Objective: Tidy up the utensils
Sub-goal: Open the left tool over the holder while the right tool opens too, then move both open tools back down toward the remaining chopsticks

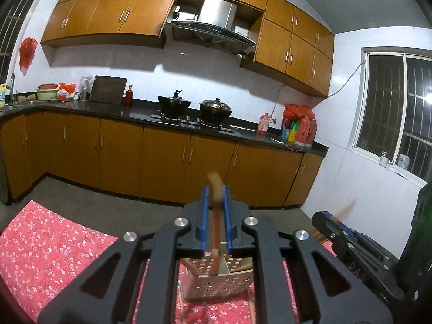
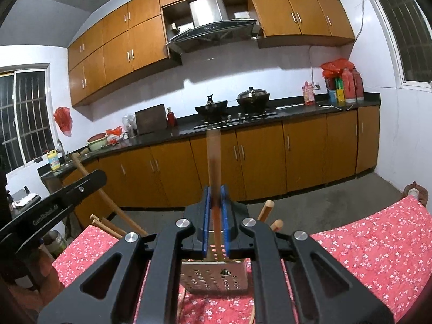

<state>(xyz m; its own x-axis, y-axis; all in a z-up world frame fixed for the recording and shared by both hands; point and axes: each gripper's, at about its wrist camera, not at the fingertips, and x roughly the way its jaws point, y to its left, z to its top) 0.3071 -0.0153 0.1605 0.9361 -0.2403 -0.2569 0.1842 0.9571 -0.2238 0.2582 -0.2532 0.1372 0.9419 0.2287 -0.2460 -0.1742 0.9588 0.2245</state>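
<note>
A perforated metal utensil holder stands on the red floral tablecloth, below both grippers; it also shows in the right wrist view. My left gripper is shut on a wooden utensil handle, which hangs down into the holder. My right gripper is shut on a long wooden handle, upright over the holder. The right gripper's body shows at the right of the left view. The left gripper's body shows at the left of the right view, with its handle. Other wooden handles stick out of the holder.
More wooden sticks lie at the table's left edge. Across the floor runs a dark counter with two woks, a cutting board and bottles. Windows are at the sides.
</note>
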